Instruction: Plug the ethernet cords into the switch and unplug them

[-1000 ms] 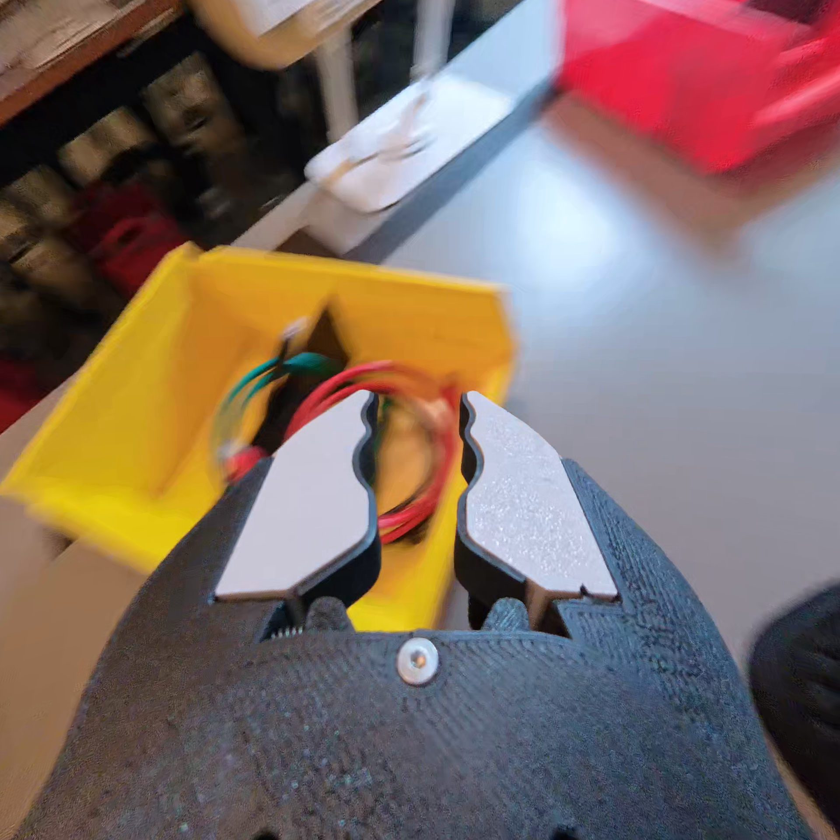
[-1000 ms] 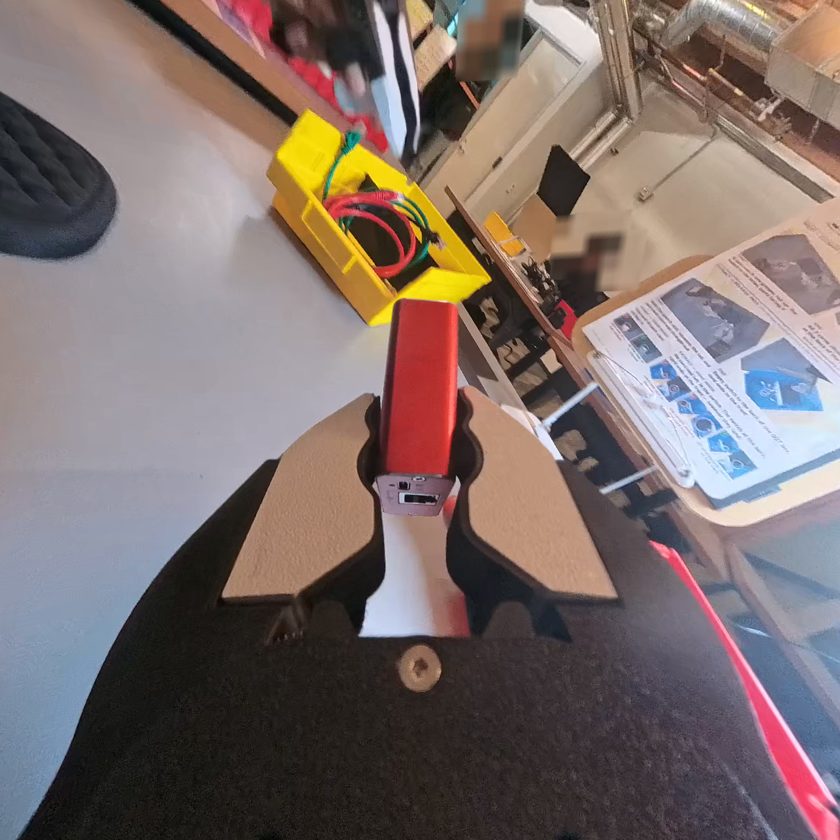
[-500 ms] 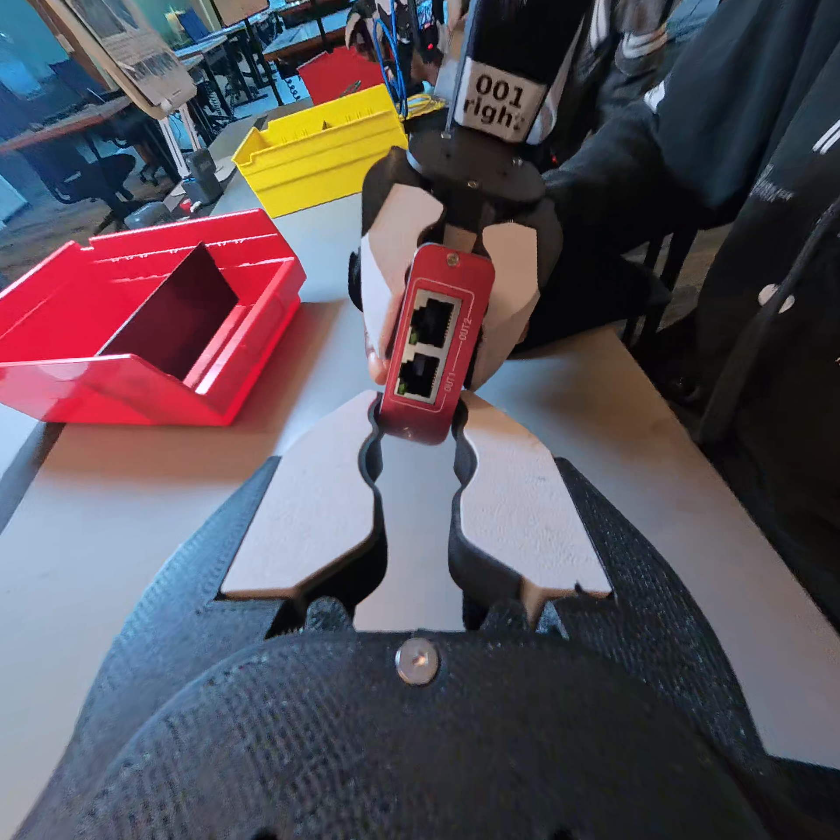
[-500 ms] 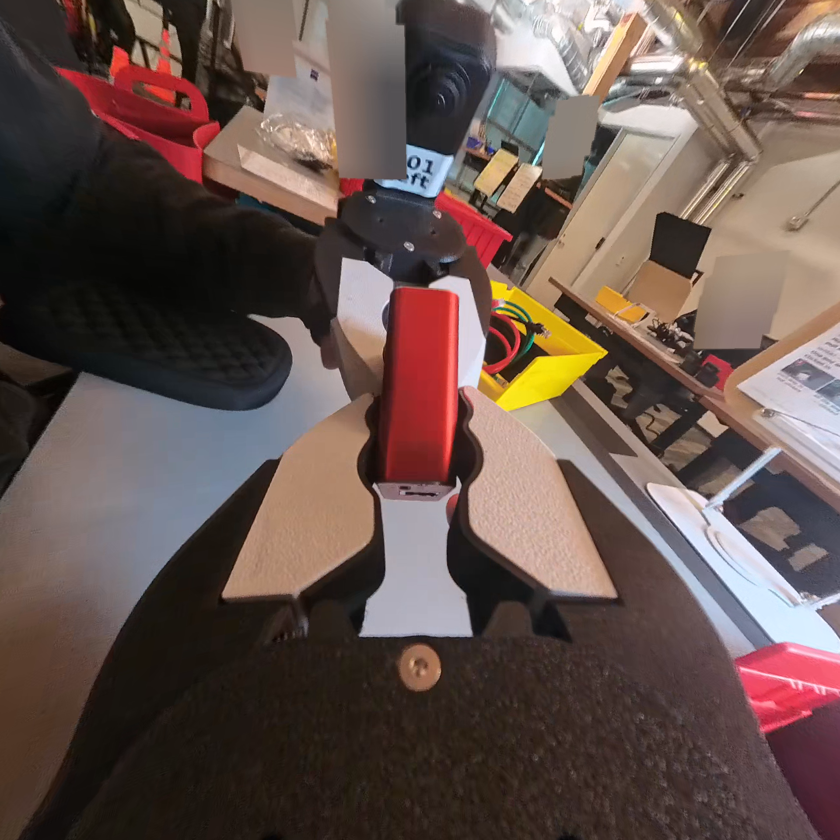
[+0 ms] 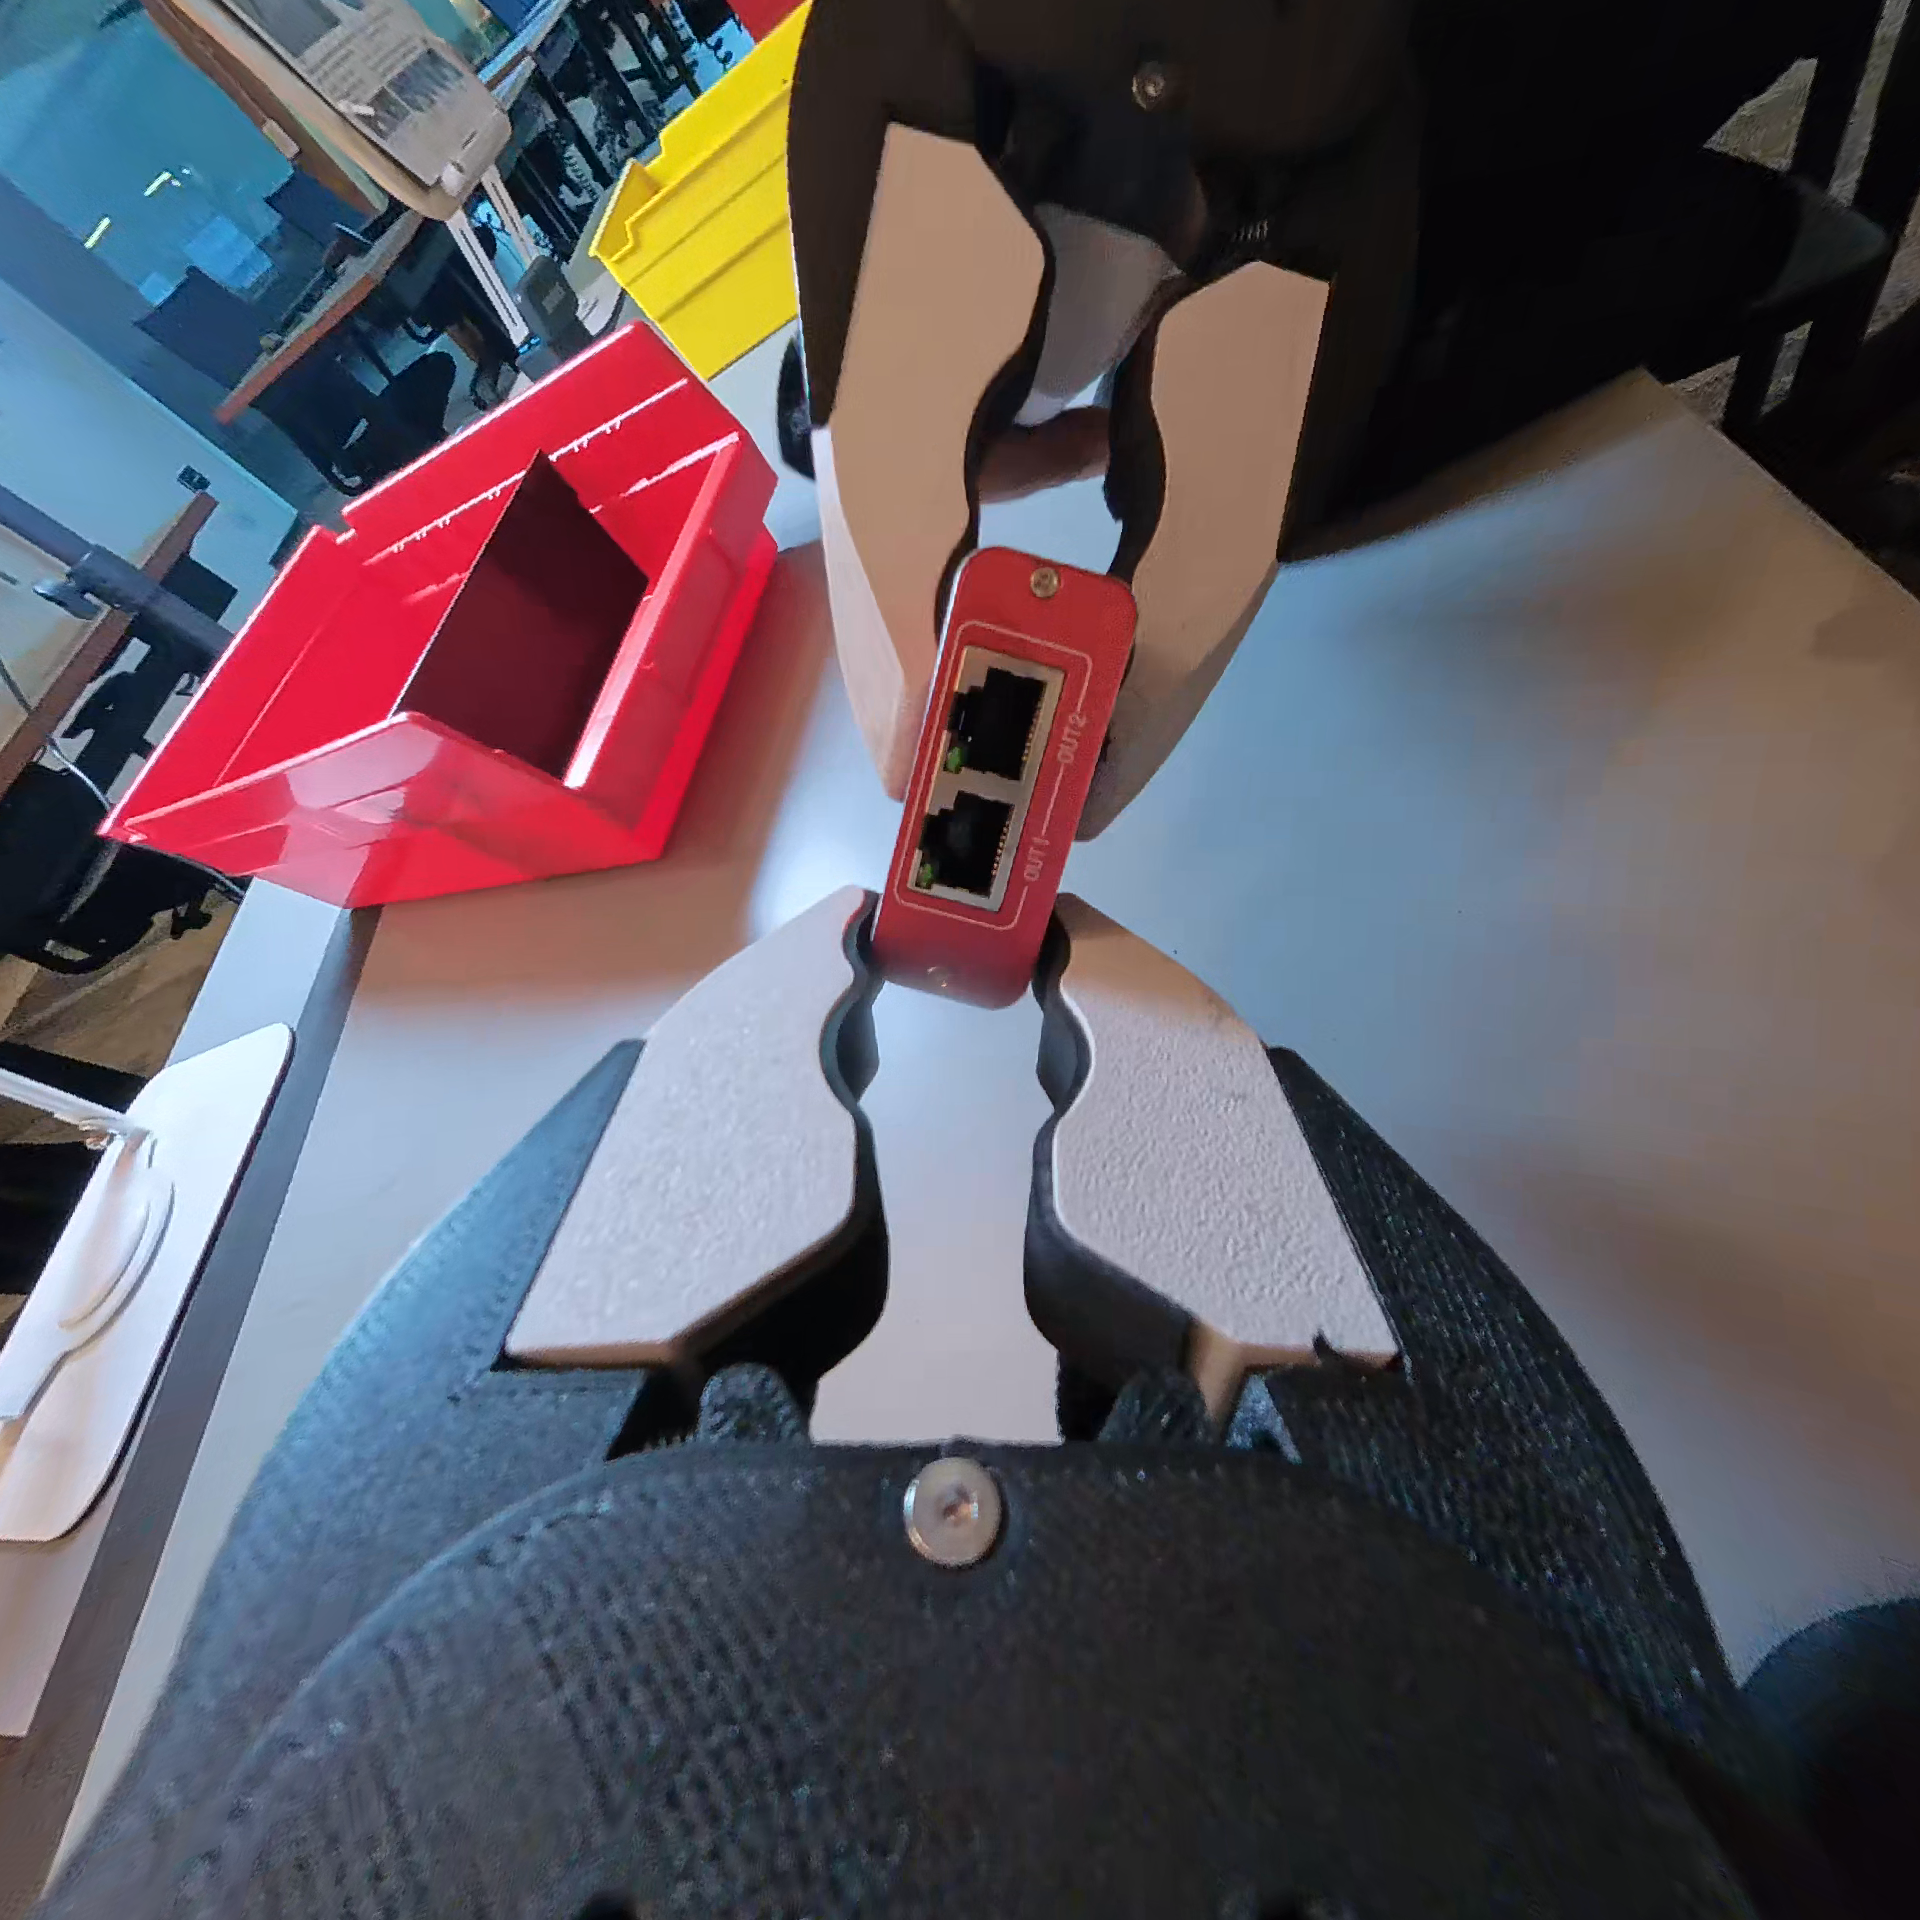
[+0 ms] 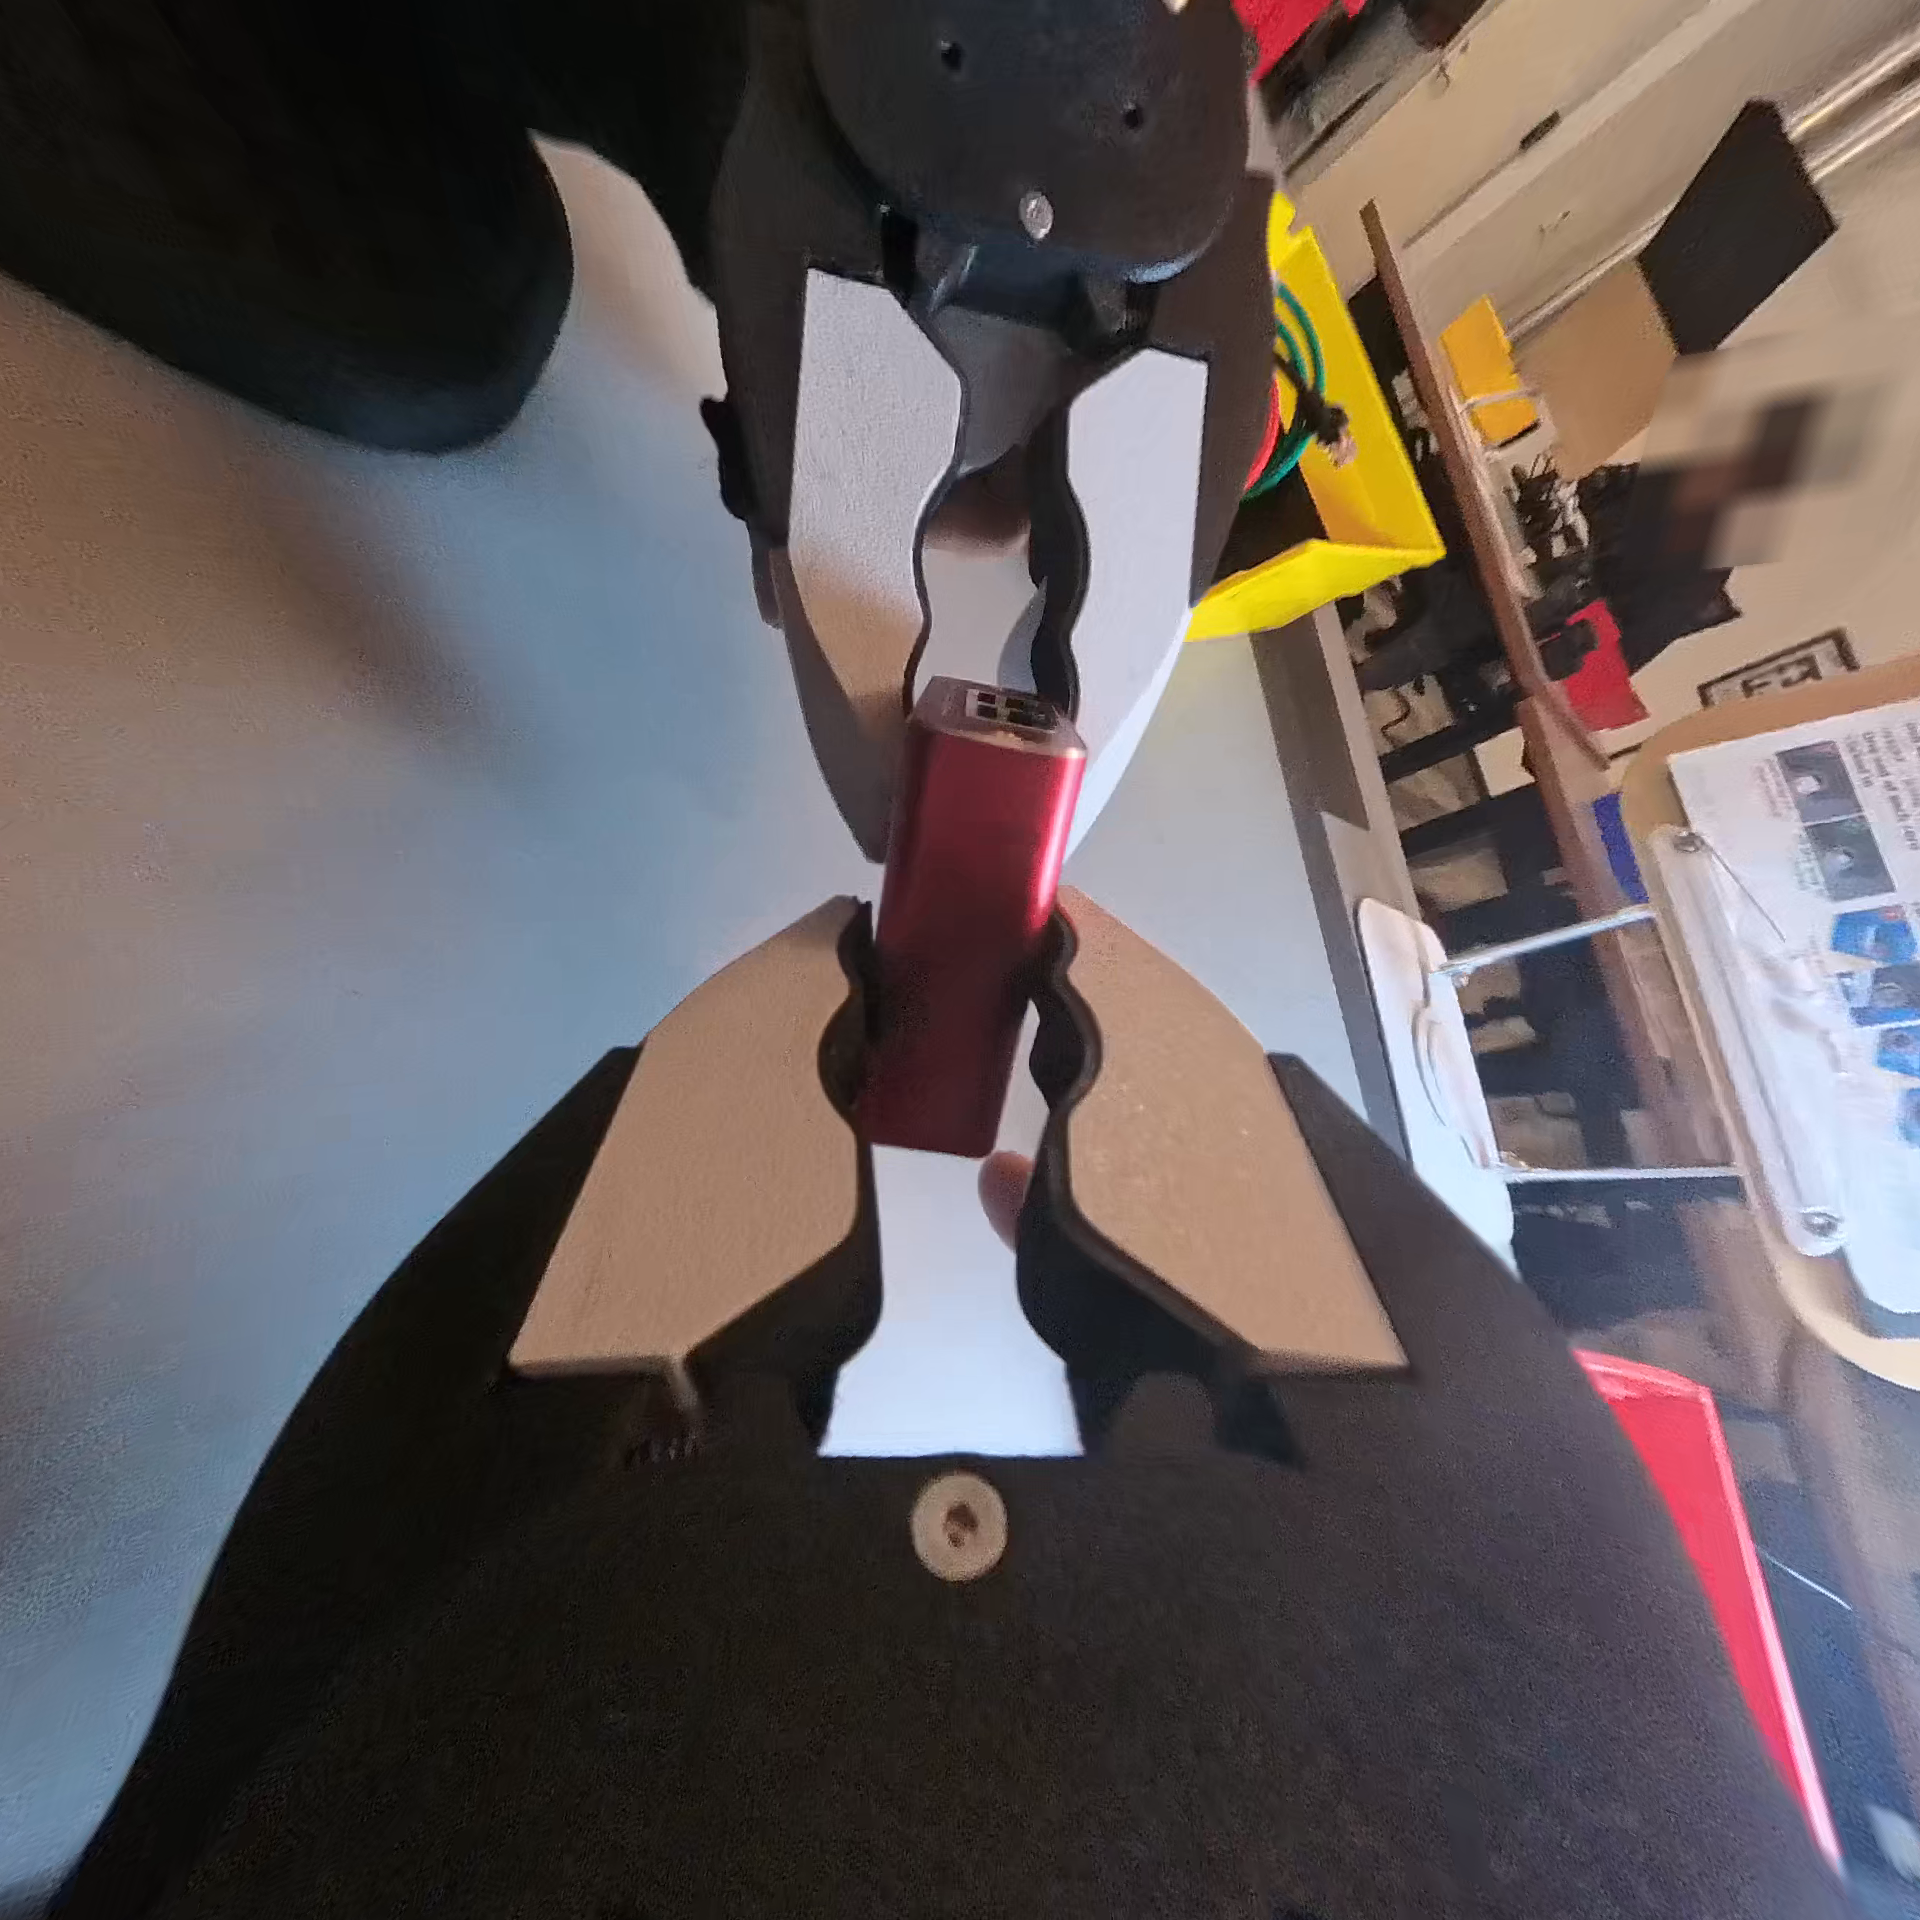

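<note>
The left gripper's fingers [image 5: 748, 1101] sit on either side of the near end of the red switch [image 5: 997, 779], their tips touching or almost touching its lower corners; whether they actually pinch it cannot be told, since most of the gap behind the tips stands open over the grey counter [image 5: 1507, 831]. The left gripper [image 5: 956, 935] points along the counter toward the right gripper [image 5: 997, 769], which faces it from the far side. In the left wrist view the switch's port face looks back at the camera, with 2 empty sockets stacked one above the other, and the right gripper's pale fingers [image 5: 894, 436] flank the switch from behind.

From the right wrist view the right gripper [image 6: 956, 925] is pinching the switch [image 6: 966, 914] between its tan fingers [image 6: 707, 1132], the red body wedged in the wavy notch near the tips and tilted slightly to the right. The switch is held above the counter [image 6: 312, 883], its port end reaching up between the left gripper's white fingers [image 6: 862, 436]. So it spans the 2 grippers, 1 end at each.

A red bin [image 5: 468, 707] stands on the counter to the left, well apart from the switch. A yellow bin [image 6: 1340, 488] sits at the far counter edge, and green ethernet cords [image 6: 1299, 353] show inside it, partly hidden behind the left gripper [image 6: 977, 727].
</note>
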